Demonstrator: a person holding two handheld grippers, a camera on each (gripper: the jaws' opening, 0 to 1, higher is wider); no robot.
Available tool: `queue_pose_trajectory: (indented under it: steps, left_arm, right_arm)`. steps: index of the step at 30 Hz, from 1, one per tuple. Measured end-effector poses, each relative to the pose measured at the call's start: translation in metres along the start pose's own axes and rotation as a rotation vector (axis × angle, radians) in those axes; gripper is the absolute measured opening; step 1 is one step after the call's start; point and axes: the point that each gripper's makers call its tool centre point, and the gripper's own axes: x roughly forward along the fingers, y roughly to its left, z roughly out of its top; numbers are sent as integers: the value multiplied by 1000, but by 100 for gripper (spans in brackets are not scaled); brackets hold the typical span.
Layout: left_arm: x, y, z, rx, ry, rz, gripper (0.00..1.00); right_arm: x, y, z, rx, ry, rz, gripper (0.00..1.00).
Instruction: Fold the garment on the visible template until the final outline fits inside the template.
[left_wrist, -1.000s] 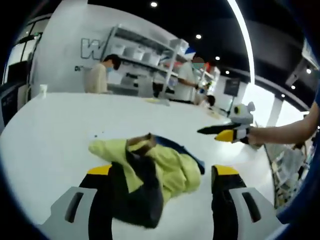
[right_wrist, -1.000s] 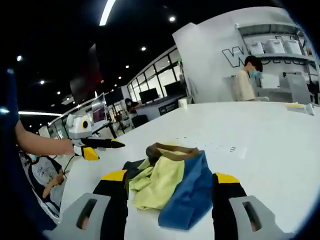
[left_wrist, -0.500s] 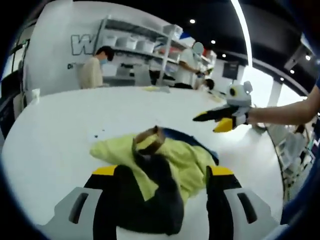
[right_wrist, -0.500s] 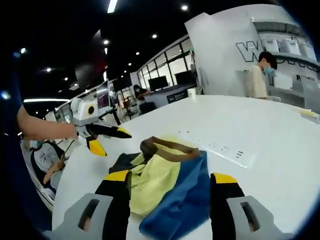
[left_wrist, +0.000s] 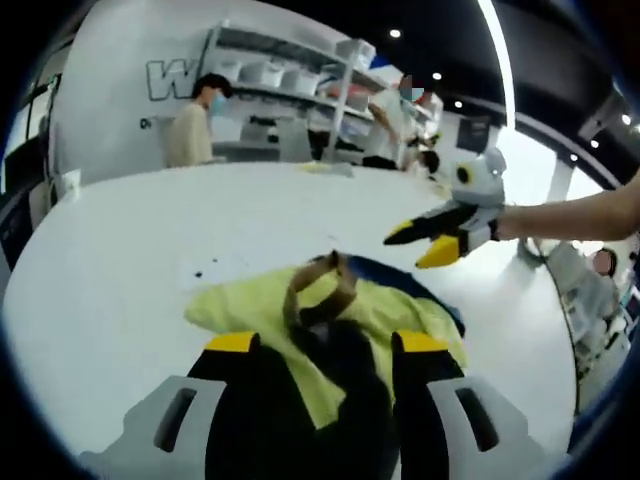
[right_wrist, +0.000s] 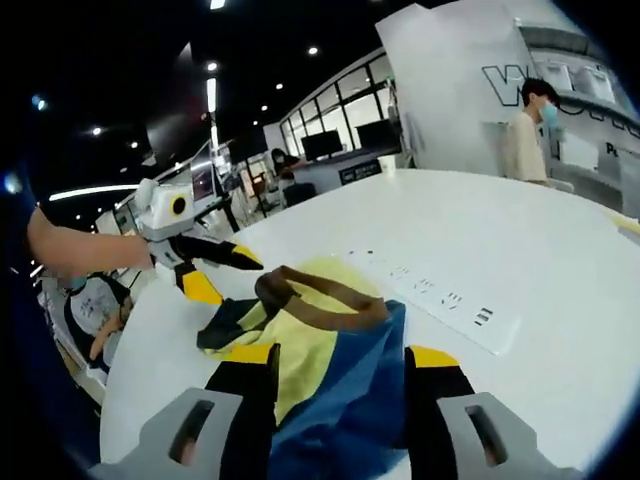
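The garment (left_wrist: 330, 330), a crumpled heap of yellow, dark and blue cloth with a brown collar loop, is lying on the white tabletop (left_wrist: 120, 260). In the left gripper view, the left gripper (left_wrist: 325, 345) is sitting low over it, its fingers spread apart with the cloth lying between them but not pinched. The right gripper (right_wrist: 340, 355) is posed likewise, fingers parted astride the blue fold. Each is reaching in from opposite sides, a bare forearm (left_wrist: 580, 215) stretching level behind the right gripper.

A showroom-like lab: behind the white table (left_wrist: 120, 250), shelving (left_wrist: 290, 90) stands against a lettered wall (right_wrist: 470, 80).
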Motion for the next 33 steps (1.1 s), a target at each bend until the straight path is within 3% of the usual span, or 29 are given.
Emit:
queue_pose_trajectory:
  steps: [6,12,19,23,29,33]
  left_arm:
    - [18,14,8,-74,-14,110,45]
    - [30,13,9,-125,2,160,39]
    - [36,21,2,-179,41,238,25]
    - [37,20,-3,-170,67,247,23]
    - [29,10,-22,-89,140,206,23]
    - [28,14,-27,-67,158,210,20]
  right_arm:
    - [9,-10,-3,19,16,-29,46]
    - [12,-13,-5,22,17,-20,44]
    - [11,-19,0,25,-6,-30,44]
    - [11,-18,2,30,-13,-30,45]
    - [10,-11,0,11,-2,-18,44]
    - [12,-14,-1,14,0,-20,44]
